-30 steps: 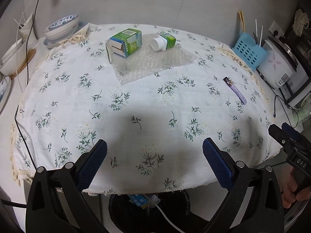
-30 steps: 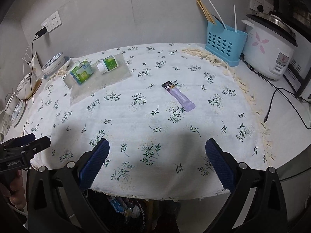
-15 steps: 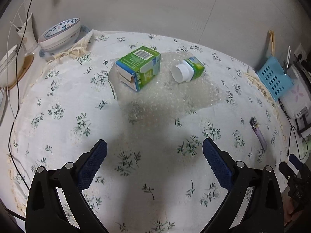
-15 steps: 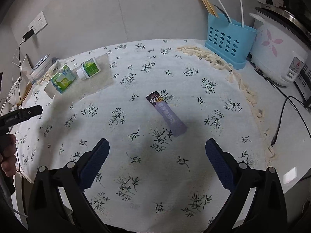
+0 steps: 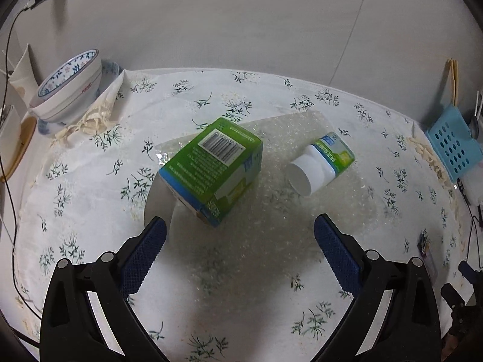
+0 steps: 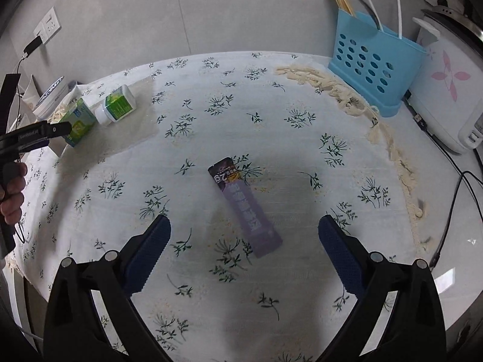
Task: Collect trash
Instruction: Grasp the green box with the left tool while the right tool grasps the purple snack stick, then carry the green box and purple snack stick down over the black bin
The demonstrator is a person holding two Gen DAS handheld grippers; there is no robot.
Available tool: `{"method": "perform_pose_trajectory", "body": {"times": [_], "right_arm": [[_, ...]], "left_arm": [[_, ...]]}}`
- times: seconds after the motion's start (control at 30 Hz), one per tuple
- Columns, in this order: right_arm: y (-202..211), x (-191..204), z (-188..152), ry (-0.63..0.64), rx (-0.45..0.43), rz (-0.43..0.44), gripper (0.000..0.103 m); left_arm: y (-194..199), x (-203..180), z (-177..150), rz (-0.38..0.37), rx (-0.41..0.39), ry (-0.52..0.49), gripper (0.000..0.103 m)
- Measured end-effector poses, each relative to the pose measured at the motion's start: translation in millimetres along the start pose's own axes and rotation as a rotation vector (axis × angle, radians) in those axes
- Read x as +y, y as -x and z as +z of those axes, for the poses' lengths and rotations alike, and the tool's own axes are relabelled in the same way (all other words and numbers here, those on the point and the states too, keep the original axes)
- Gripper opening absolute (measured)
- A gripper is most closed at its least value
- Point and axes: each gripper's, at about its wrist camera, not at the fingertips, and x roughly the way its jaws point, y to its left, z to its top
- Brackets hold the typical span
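- Two grippers are out, and both are spread wide with nothing in them.
- Your left gripper (image 5: 240, 235) hangs over the bubble wrap (image 5: 280, 199), with the green box (image 5: 211, 169) just ahead of it, nearer its left finger.
- That box lies tipped on its side on the wrap, with one flap open.
- Next to it a small bottle (image 5: 321, 163) lies on its side too, white cap facing you. Box and bottle do not touch.
- Your right gripper (image 6: 244, 235) hangs over the purple wrapper (image 6: 246, 208), which lies flat on the cloth (image 6: 302, 96) between the fingers.
- I think you are at the reaching step. No trash is picked up yet.
- For the box, go a bit lower and more to the left, so the fingers pass on both sides, then squeeze.
- For the wrapper, go right down to the cloth. It is thin and flat, so it may slip out, or you may pinch cloth too.
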Motion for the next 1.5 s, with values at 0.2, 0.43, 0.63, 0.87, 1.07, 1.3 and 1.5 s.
{"method": "perform_pose_trajectory", "body": {"times": [0.2,0.43,0.63,0.87,1.07,1.3,1.5], "right_arm": [[-20.9,-1.5,4.6,-0.001,0.049,0.029,0.075],[-34.8,-0.5,9.3,0.017,0.086,0.028,0.047],[-44.1,5.5,8.6,0.053,0.106,-0.013,0.035],[-46.3,6.4,8.2,0.067,0.108,-0.028,0.02],[-46.2,4.6,8.0,0.06,0.104,-0.027,0.017],[-43.7,4.4,7.7,0.049,0.094,-0.018,0.016],[-36.5,4.9,7.7,0.043,0.075,-0.007,0.016]], "left_arm": [[-21.0,9.3,15.8,0.007,0.009,0.004,0.095],[-38.1,14.3,24.5,0.012,0.016,-0.005,0.082],[-41.1,16.8,29.0,0.017,0.009,-0.027,0.064],[-45.1,15.8,27.6,0.022,0.009,-0.046,0.057],[-44.9,13.8,29.1,0.017,-0.001,-0.056,0.048],[-38.6,12.9,26.6,0.009,-0.008,-0.053,0.046],[-26.2,11.5,20.5,0.006,-0.023,-0.06,0.043]]}}
